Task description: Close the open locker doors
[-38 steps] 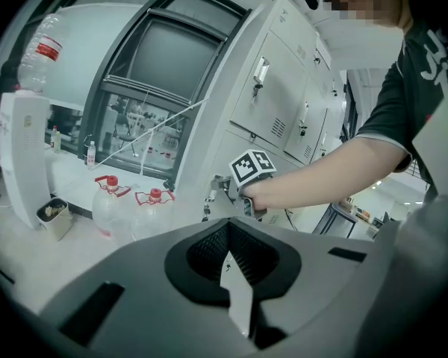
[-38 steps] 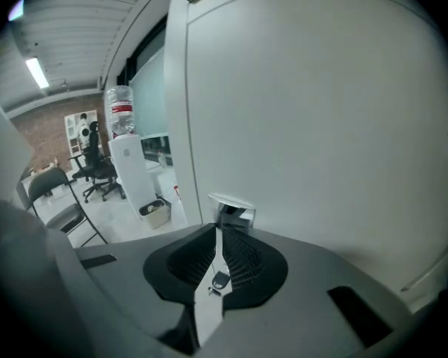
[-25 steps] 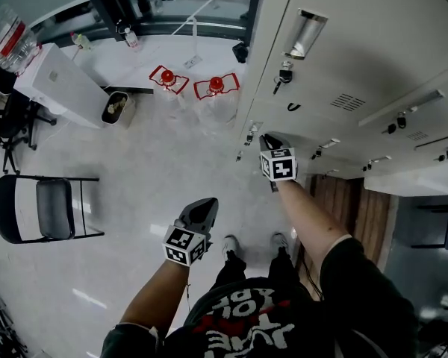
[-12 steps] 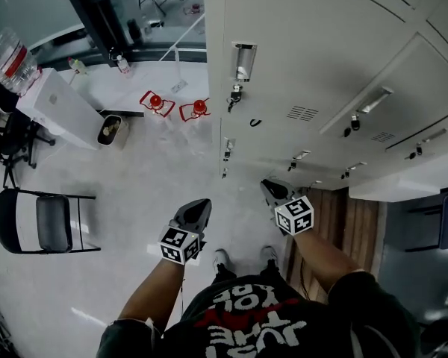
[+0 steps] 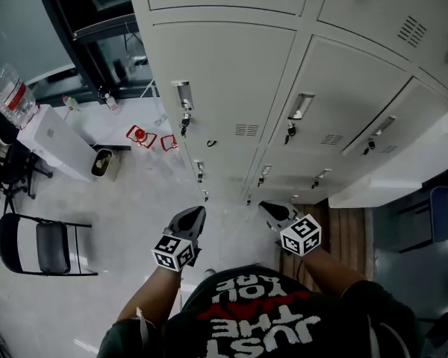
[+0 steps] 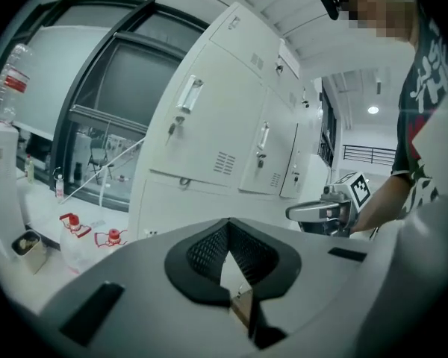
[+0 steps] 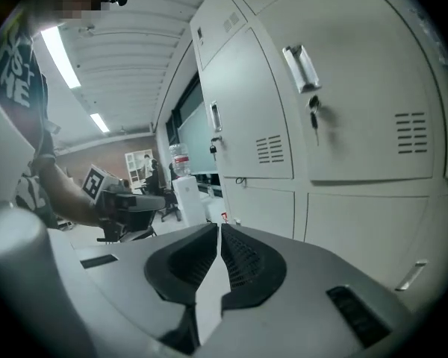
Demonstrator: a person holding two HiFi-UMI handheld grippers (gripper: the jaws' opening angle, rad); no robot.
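— How are the claws held?
— The left claw point(image 5: 197, 212) is clenched on nothing. The right claw point(image 5: 266, 206) is being closed, with only a thin slit between its jaws and nothing in it. Both are held low, near the lockers
— And the locker doors?
— The locker doors point(image 5: 224, 88) ahead are seen flush. A pale panel point(image 5: 403, 166) juts out at the right; whether it is an open door cannot be told

Open locker door point(image 5: 411, 171) one; folding chair point(image 5: 41, 246) one; red-capped jugs point(image 5: 139, 135) point(image 5: 169, 142) two.
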